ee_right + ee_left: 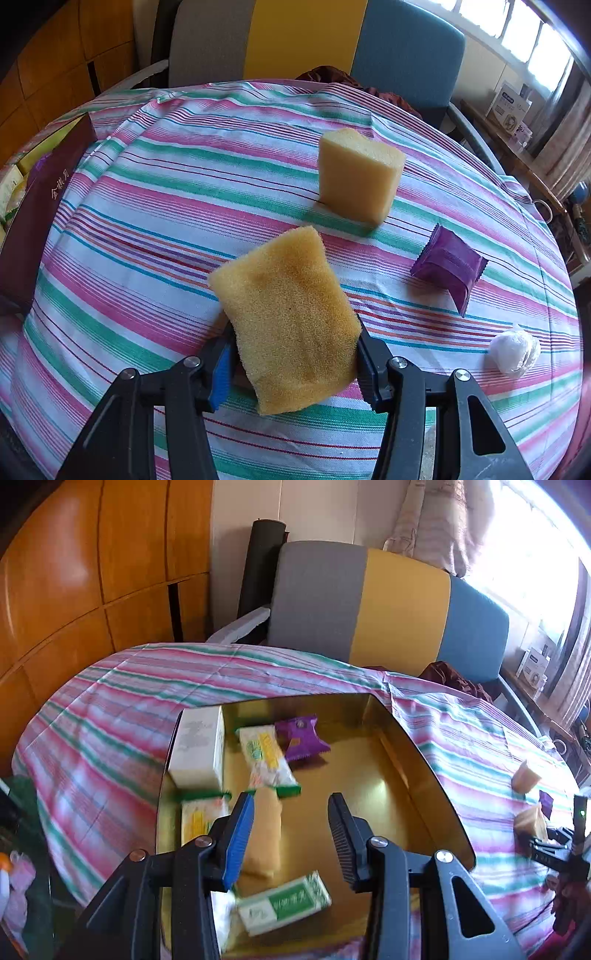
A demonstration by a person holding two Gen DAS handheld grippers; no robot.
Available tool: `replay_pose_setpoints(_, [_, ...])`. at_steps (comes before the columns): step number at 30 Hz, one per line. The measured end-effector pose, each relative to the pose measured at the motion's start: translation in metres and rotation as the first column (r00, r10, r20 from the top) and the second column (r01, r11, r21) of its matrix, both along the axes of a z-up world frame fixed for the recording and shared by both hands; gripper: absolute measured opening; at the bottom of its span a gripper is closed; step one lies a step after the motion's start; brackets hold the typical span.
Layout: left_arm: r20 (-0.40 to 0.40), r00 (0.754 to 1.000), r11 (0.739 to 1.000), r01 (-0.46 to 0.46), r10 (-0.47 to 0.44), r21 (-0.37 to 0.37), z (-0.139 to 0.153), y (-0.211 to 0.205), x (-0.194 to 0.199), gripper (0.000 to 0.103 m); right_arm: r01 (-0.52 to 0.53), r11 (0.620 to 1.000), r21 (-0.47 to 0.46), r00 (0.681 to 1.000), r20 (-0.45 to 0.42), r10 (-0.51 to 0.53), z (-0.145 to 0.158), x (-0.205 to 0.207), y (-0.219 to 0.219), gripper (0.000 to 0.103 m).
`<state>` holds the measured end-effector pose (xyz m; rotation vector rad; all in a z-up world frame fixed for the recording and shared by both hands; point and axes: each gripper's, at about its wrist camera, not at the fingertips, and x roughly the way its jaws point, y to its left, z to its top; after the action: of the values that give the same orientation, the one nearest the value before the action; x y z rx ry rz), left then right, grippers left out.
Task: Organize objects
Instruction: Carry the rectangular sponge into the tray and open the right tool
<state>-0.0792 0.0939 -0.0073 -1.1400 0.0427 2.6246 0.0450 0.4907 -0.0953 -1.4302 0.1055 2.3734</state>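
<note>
My left gripper (pixel 291 808) is open above a gold-lined box (pixel 402 775). The box holds a yellow sponge (pixel 264 834) just beside my left finger, a white carton (pixel 199 746), green-and-white snack packets (pixel 267 760), a purple packet (pixel 301 736) and a green-labelled carton (pixel 284 902). My right gripper (pixel 293 354) is shut on a yellow sponge (pixel 288 314) and holds it over the striped cloth. A second yellow sponge (pixel 358 175) stands upright further back. A purple packet (pixel 448 267) and a white wrapped ball (pixel 515 350) lie to the right.
The box's maroon outer wall (pixel 44 206) stands at the left edge of the right wrist view. A grey, yellow and blue chair (pixel 388 602) stands behind the table (pixel 110 709). A shelf with small boxes (pixel 509 107) is at the far right under the window.
</note>
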Motion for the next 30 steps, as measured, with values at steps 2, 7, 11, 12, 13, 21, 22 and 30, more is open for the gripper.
replay_pose_setpoints(2, [-0.002, 1.000, 1.000, -0.006, 0.006, -0.002, -0.002, -0.003, 0.009, 0.042, 0.000, 1.000, 0.005, 1.000, 0.000, 0.000, 0.000, 0.001, -0.002, 0.056])
replay_pose_setpoints(7, [-0.026, 1.000, 0.999, -0.012, 0.011, -0.030, -0.003, -0.007, 0.026, 0.042, -0.004, 1.000, 0.022, 1.000, 0.005, 0.004, -0.001, 0.001, -0.005, 0.056])
replay_pose_setpoints(11, [-0.041, 0.999, 0.999, -0.017, 0.016, -0.040, -0.003, -0.011, 0.033, 0.042, -0.006, 0.999, 0.032, 1.000, 0.006, 0.005, -0.001, 0.002, -0.006, 0.056])
replay_pose_setpoints(12, [-0.041, 0.999, 0.999, -0.016, 0.015, -0.039, -0.003, -0.011, 0.035, 0.042, -0.006, 0.999, 0.035, 1.000, 0.006, 0.006, -0.002, 0.001, -0.005, 0.056])
replay_pose_setpoints(13, [-0.040, 0.999, 0.999, -0.016, 0.014, -0.038, -0.004, -0.012, 0.035, 0.042, -0.006, 0.999, 0.037, 1.000, 0.006, 0.006, -0.002, 0.001, -0.005, 0.056])
replay_pose_setpoints(21, [-0.042, 0.999, 0.999, -0.014, 0.012, -0.032, -0.004, -0.016, 0.041, 0.042, -0.006, 0.999, 0.050, 1.000, 0.007, 0.005, -0.003, 0.000, -0.006, 0.056])
replay_pose_setpoints(22, [-0.043, 0.999, 0.999, -0.013, 0.012, -0.032, -0.004, -0.016, 0.042, 0.042, -0.006, 0.999, 0.053, 1.000, 0.007, 0.005, -0.003, 0.000, -0.007, 0.056])
replay_pose_setpoints(30, [-0.037, 0.999, 1.000, -0.017, 0.017, -0.018, -0.004, -0.023, 0.044, 0.042, 0.006, 0.998, 0.068, 1.000, 0.012, -0.007, -0.003, 0.000, -0.011, 0.056])
